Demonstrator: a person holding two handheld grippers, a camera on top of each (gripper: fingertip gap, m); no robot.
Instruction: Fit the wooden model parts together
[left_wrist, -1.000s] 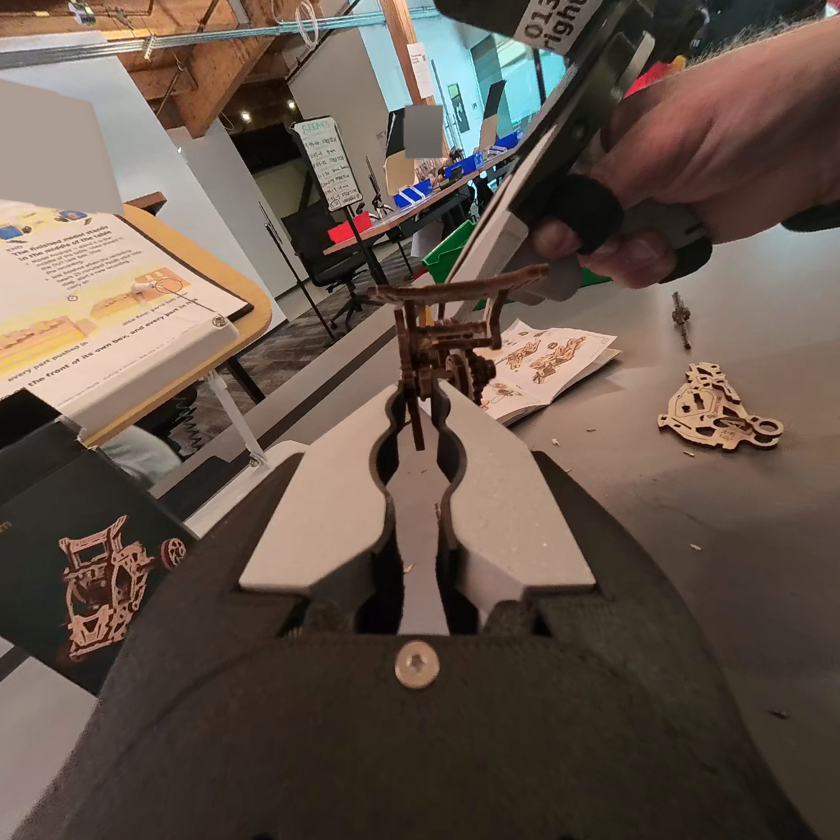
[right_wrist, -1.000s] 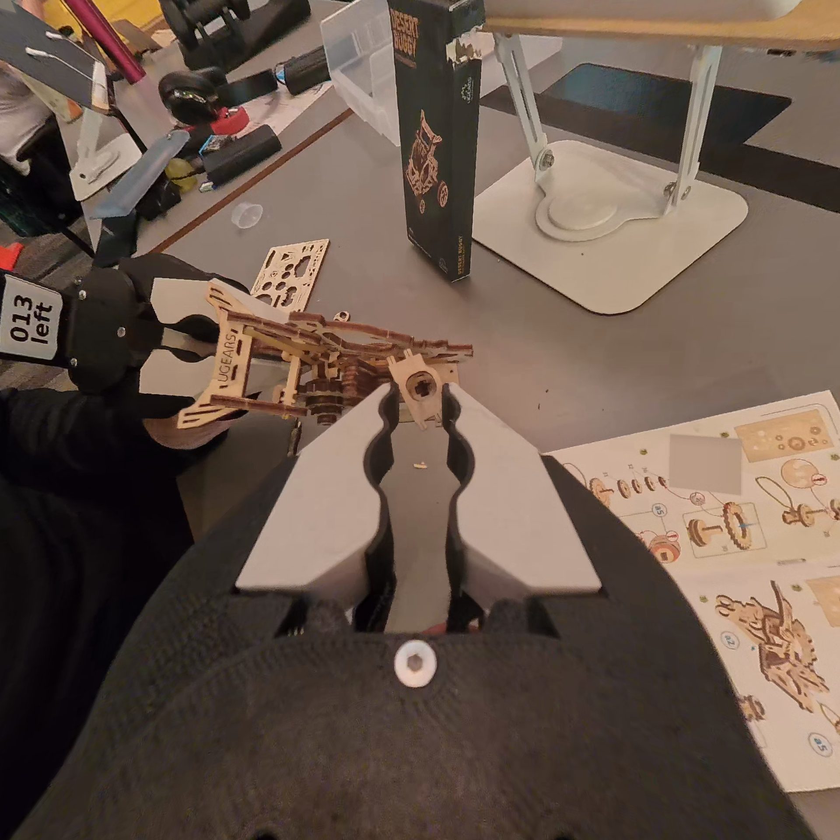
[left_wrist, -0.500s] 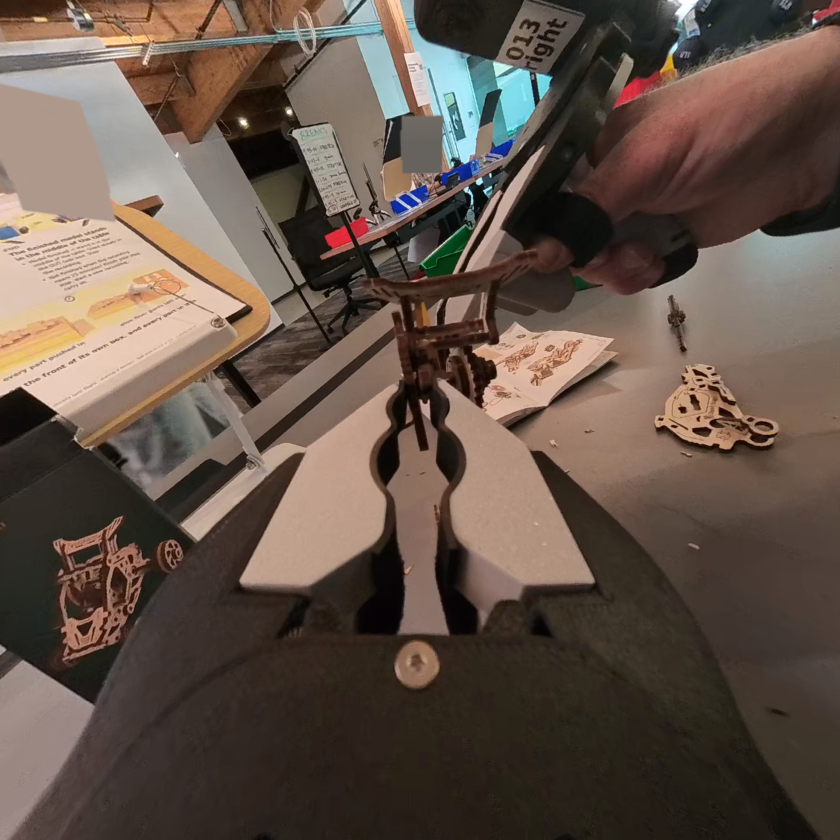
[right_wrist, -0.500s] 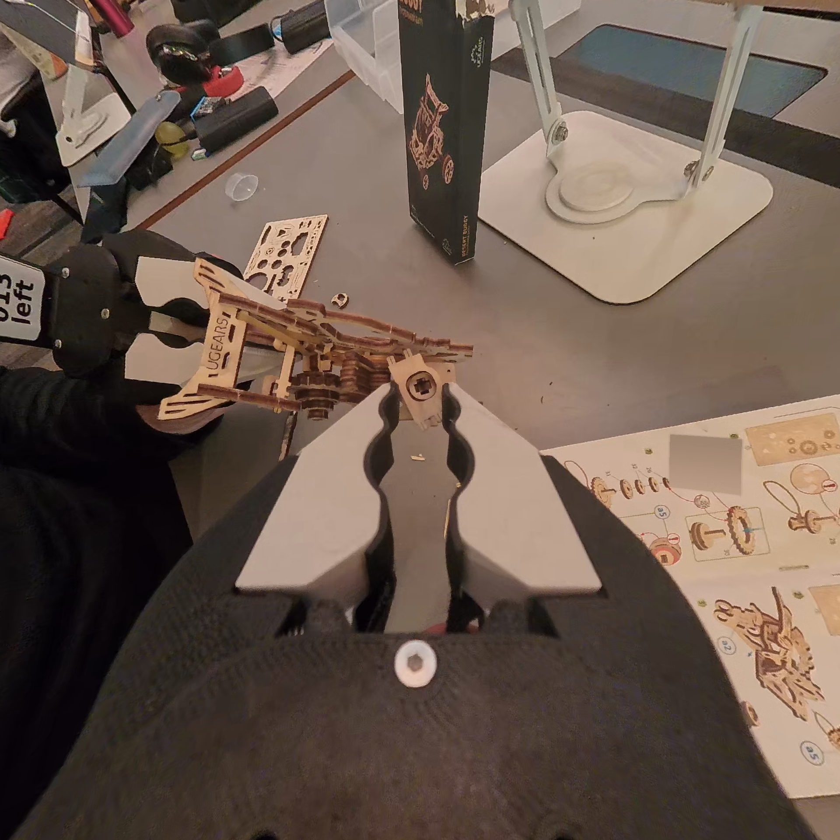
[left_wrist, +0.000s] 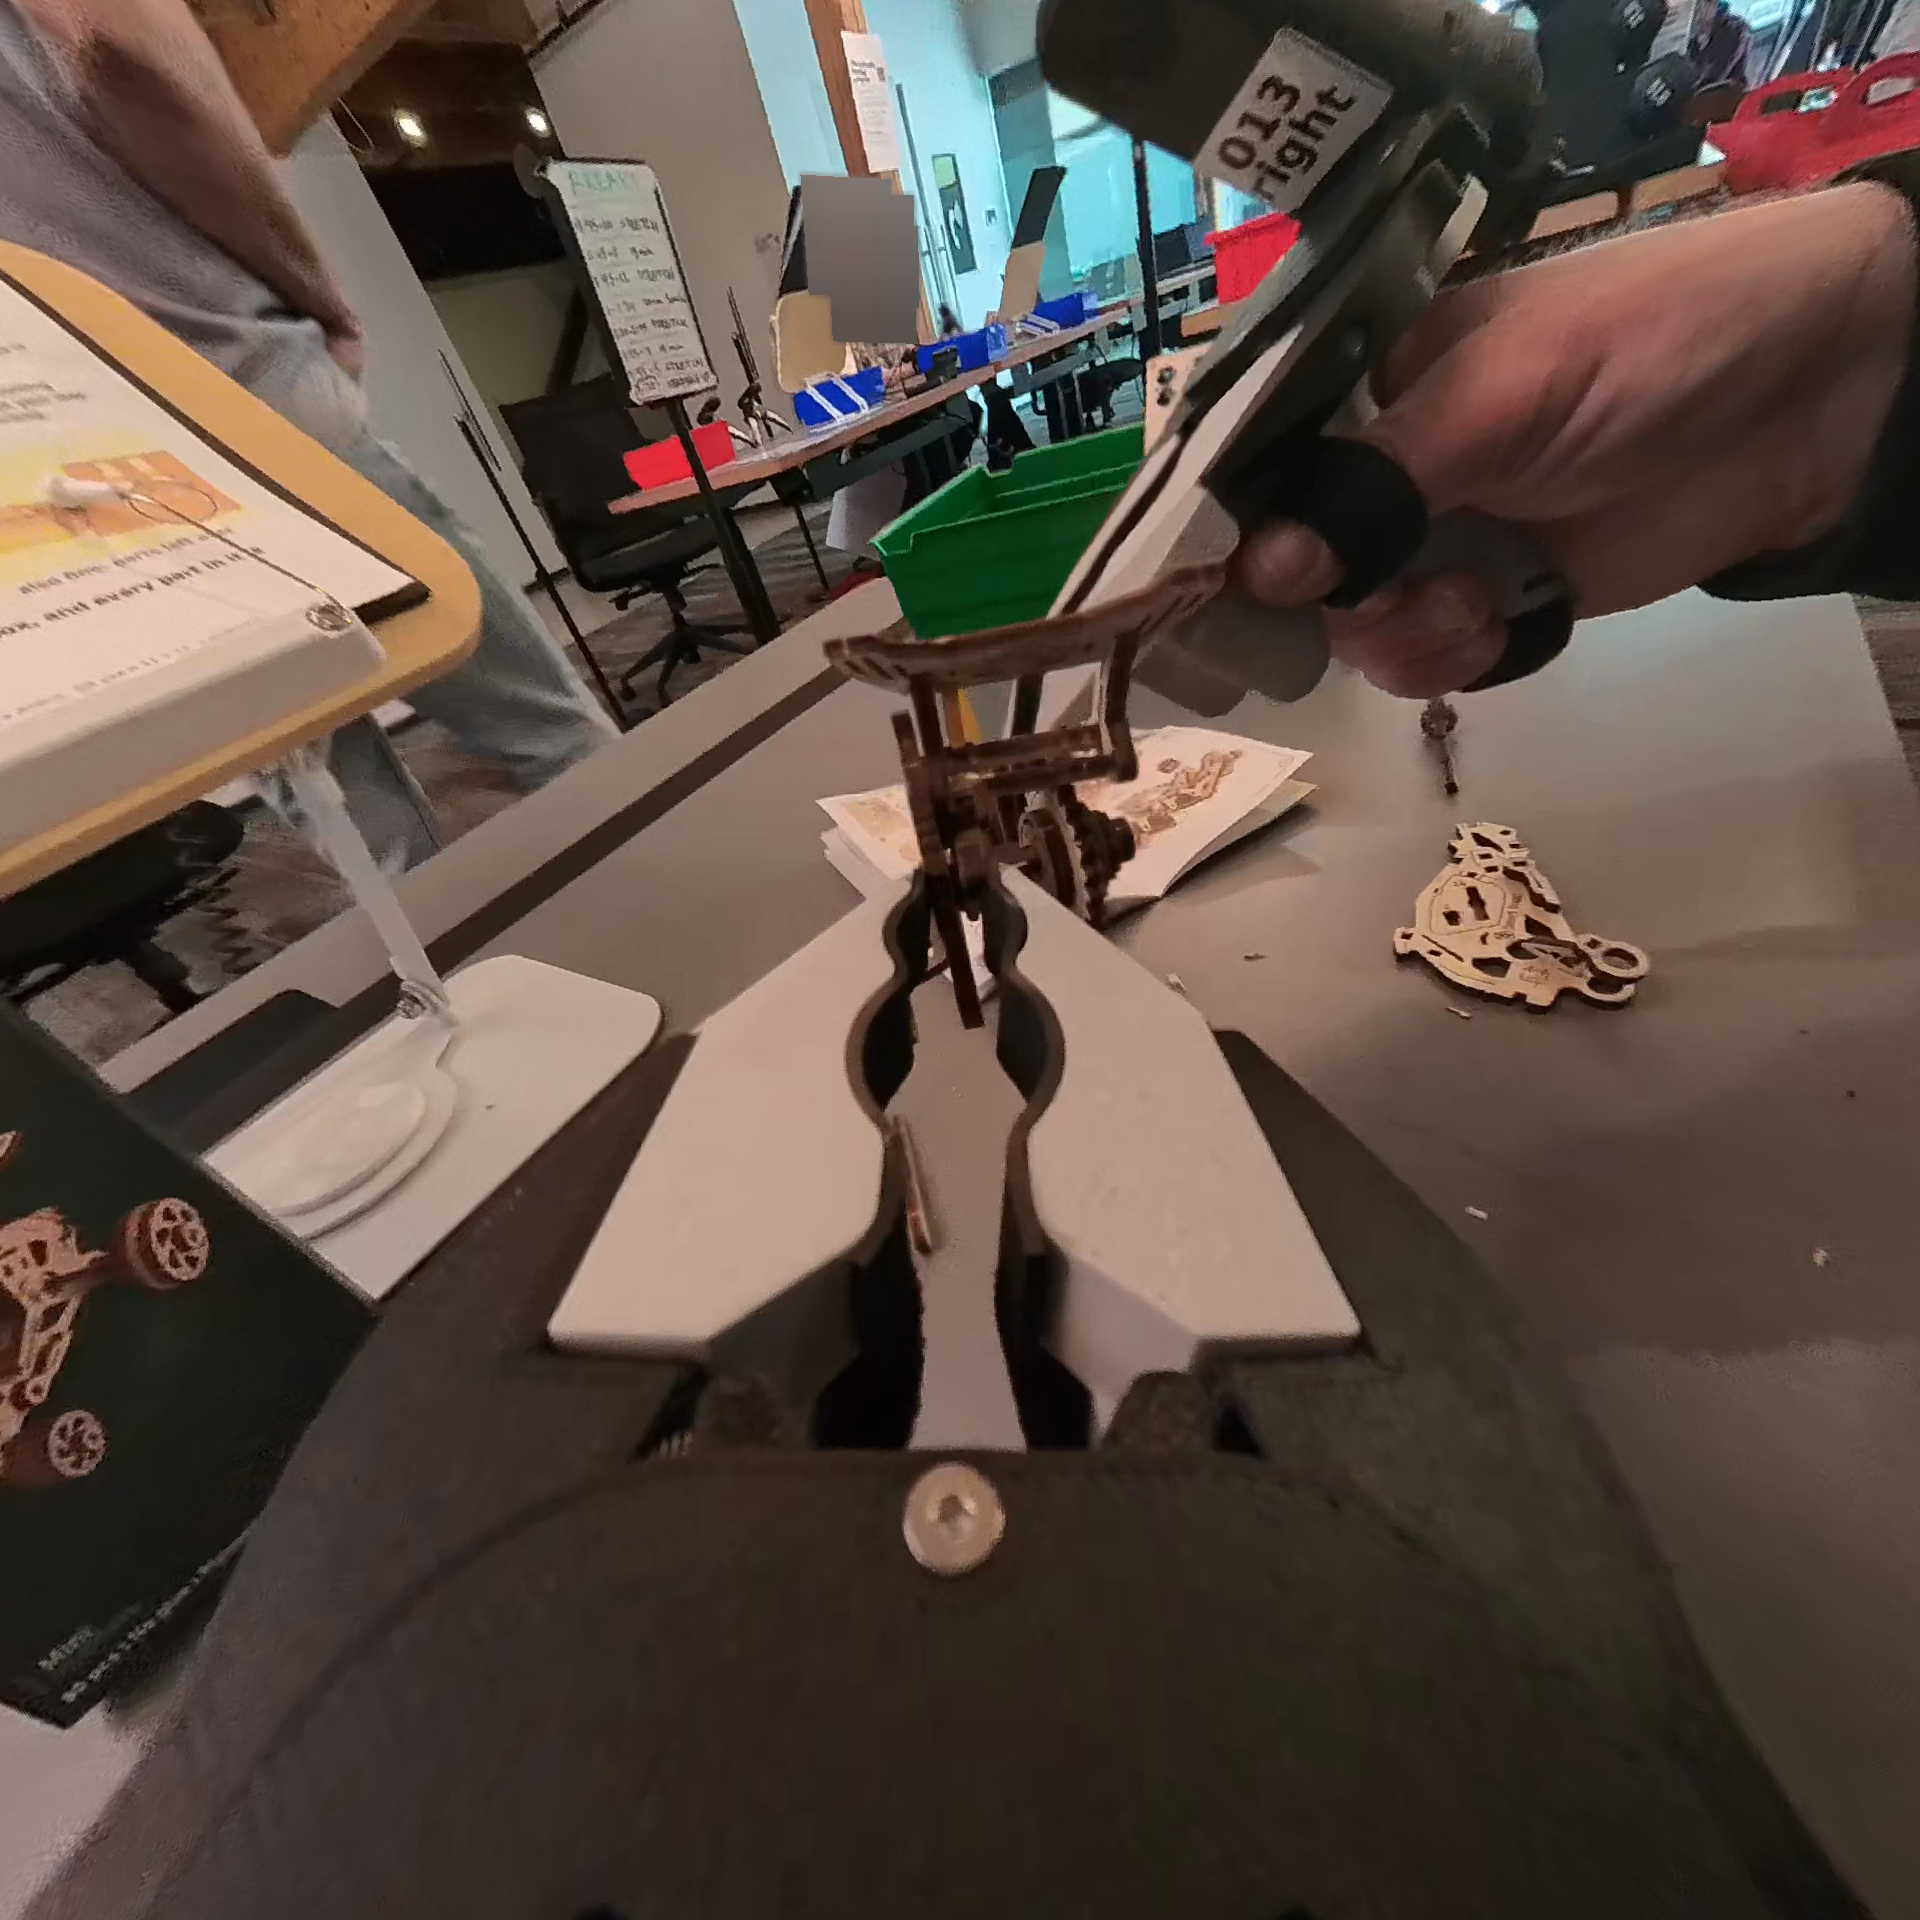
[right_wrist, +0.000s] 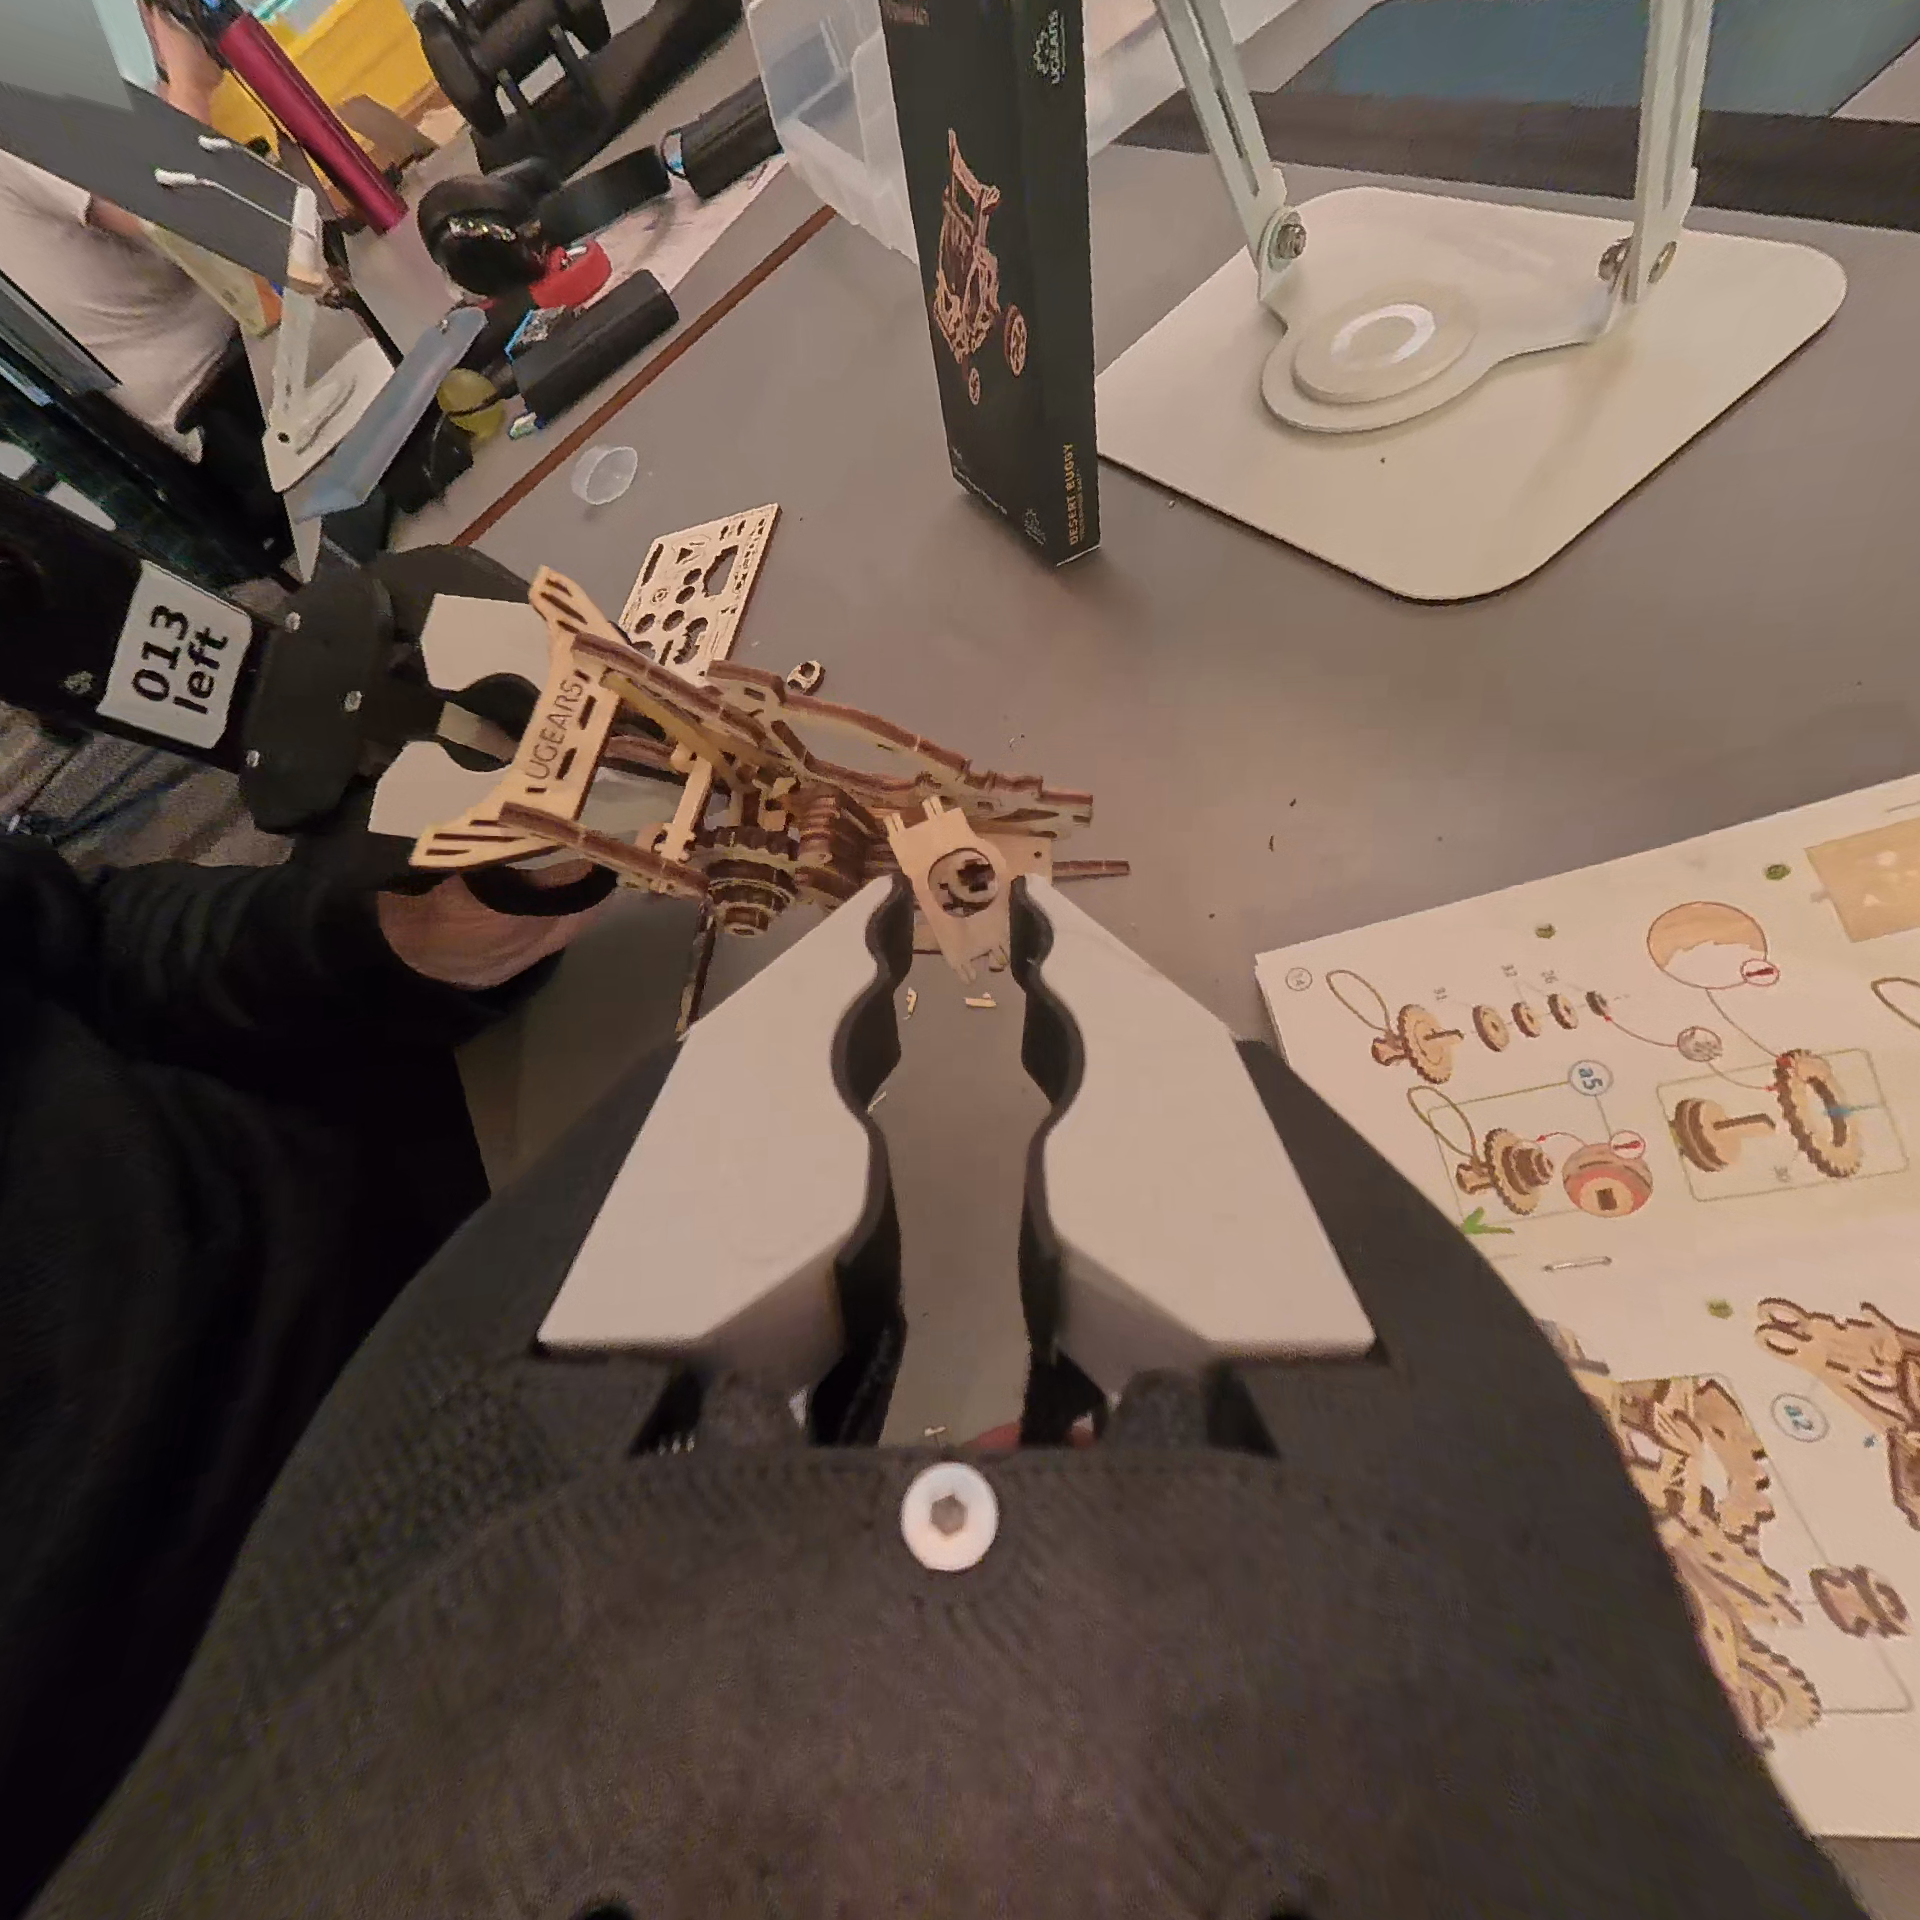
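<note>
The right claw (right_wrist: 961, 914) grips a small hub piece (right_wrist: 961, 883), pressed against the wooden frame (right_wrist: 727, 769). The left claw (left_wrist: 961, 914) clamps the frame's far-left end above the desk (right_wrist: 1195, 675). Step: seating the piece. Next: a straight, aligned push.

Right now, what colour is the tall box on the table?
Black, with a tan wooden-buggy picture; the box shows best in the right wrist view.
</note>
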